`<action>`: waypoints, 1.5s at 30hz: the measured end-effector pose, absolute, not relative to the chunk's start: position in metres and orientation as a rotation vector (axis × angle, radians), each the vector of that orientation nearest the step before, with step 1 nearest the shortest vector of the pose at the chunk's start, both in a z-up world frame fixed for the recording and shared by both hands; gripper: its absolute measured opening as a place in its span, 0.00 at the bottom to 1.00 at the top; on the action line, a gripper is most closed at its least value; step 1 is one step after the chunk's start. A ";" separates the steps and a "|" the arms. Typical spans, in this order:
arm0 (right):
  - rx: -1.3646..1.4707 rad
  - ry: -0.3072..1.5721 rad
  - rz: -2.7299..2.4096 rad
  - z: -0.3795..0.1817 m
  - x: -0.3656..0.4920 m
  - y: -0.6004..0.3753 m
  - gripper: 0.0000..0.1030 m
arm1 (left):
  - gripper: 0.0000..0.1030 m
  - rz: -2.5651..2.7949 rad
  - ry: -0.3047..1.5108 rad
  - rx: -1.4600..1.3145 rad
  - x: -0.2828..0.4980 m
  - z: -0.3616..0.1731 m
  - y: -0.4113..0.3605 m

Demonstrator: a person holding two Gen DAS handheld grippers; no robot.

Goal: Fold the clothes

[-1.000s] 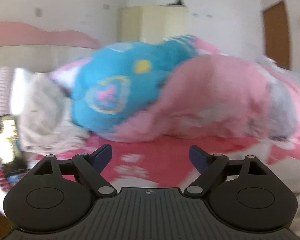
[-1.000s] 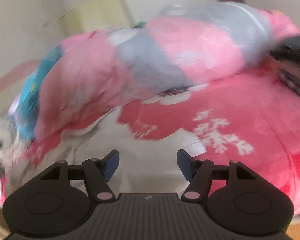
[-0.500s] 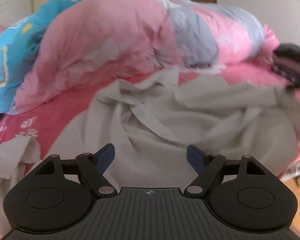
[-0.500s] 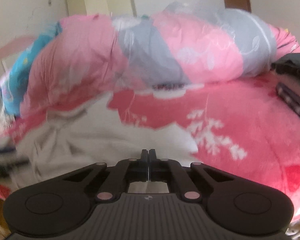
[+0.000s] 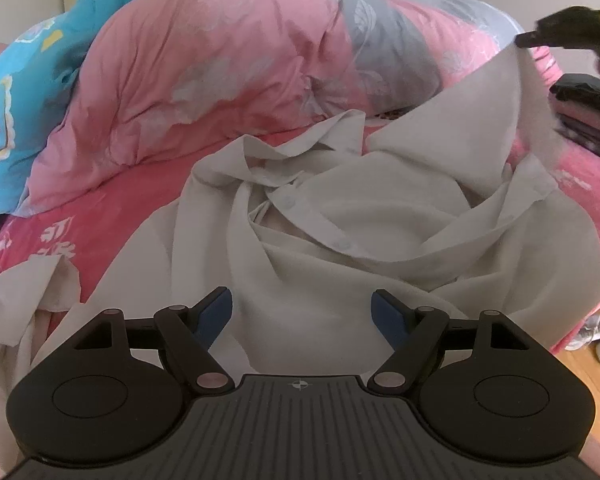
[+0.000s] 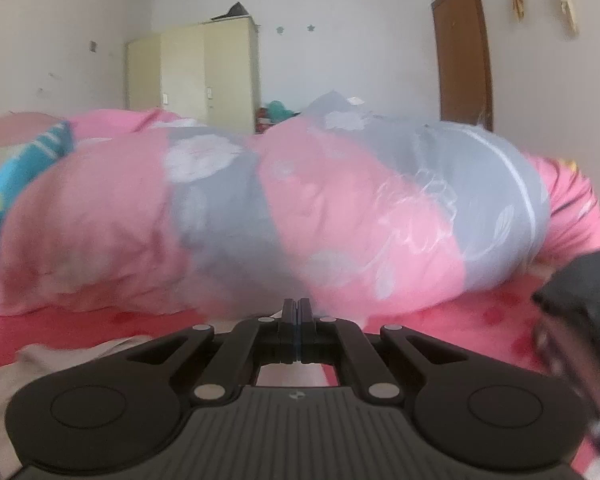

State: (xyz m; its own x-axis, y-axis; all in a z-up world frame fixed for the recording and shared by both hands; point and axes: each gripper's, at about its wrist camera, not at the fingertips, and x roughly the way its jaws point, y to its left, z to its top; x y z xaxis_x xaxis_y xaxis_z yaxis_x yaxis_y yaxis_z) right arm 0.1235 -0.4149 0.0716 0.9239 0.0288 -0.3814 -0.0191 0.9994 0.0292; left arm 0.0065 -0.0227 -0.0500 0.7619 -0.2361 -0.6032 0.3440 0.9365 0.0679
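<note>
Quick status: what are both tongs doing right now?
Left tongs: open, empty, above the cream shirt.
Right tongs: shut, lifting a corner of the shirt.

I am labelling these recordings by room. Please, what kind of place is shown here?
Most likely a home bedroom. A rolled quilt lies on a bed with a pink sheet, a wardrobe stands against the far wall, and a beige shirt lies crumpled on the bed.

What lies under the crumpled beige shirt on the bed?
The beige shirt rests on the red patterned bedspread, which shows around its edges. Whatever lies beneath its middle is covered.
</note>
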 end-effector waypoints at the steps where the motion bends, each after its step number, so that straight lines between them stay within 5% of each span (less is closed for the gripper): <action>1: 0.018 0.397 0.012 0.069 0.135 -0.418 0.00 | 0.75 -0.317 0.633 0.179 0.007 -0.050 -0.022; 10: 0.177 0.591 -0.194 0.009 0.190 -0.478 0.02 | 0.76 -0.297 0.647 0.151 0.006 -0.047 -0.014; 12: 0.290 0.645 -0.211 -0.003 0.183 -0.498 0.09 | 0.77 -0.300 0.640 0.132 0.005 -0.044 -0.011; 14: 0.404 0.598 -0.228 -0.005 0.155 -0.515 0.39 | 0.79 -0.311 0.627 0.107 0.004 -0.042 -0.007; 15: 0.447 0.555 -0.235 -0.004 0.137 -0.521 0.45 | 0.79 -0.317 0.619 0.092 0.004 -0.040 -0.005; 21: 0.504 0.406 -0.204 0.009 0.042 -0.526 0.50 | 0.80 -0.341 0.633 0.037 0.003 -0.034 0.002; 24: 0.435 0.467 -0.107 0.018 0.033 -0.504 0.62 | 0.81 -0.394 0.663 0.005 -0.007 -0.031 0.008; 29: 0.421 0.559 0.168 0.008 0.035 -0.459 0.63 | 0.92 -0.509 0.766 -0.032 -0.022 -0.039 0.011; 40: 0.449 0.781 0.195 -0.052 0.074 -0.412 0.65 | 0.96 -0.491 0.856 -0.150 -0.009 -0.065 -0.001; 43: 0.394 0.795 0.213 -0.053 0.059 -0.395 0.50 | 0.94 -0.468 0.839 -0.185 -0.006 -0.065 -0.002; 45: 0.387 0.808 0.222 -0.055 0.046 -0.389 0.36 | 0.81 -0.438 0.821 -0.203 -0.006 -0.065 -0.001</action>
State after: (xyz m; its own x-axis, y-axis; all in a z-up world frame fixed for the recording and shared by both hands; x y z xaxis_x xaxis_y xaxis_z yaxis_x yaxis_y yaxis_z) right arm 0.0456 -0.3888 -0.0548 0.6732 0.3377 -0.6578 -0.0467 0.9073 0.4179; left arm -0.0056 -0.0006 -0.0652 0.5985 -0.4524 -0.6612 0.2976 0.8918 -0.3408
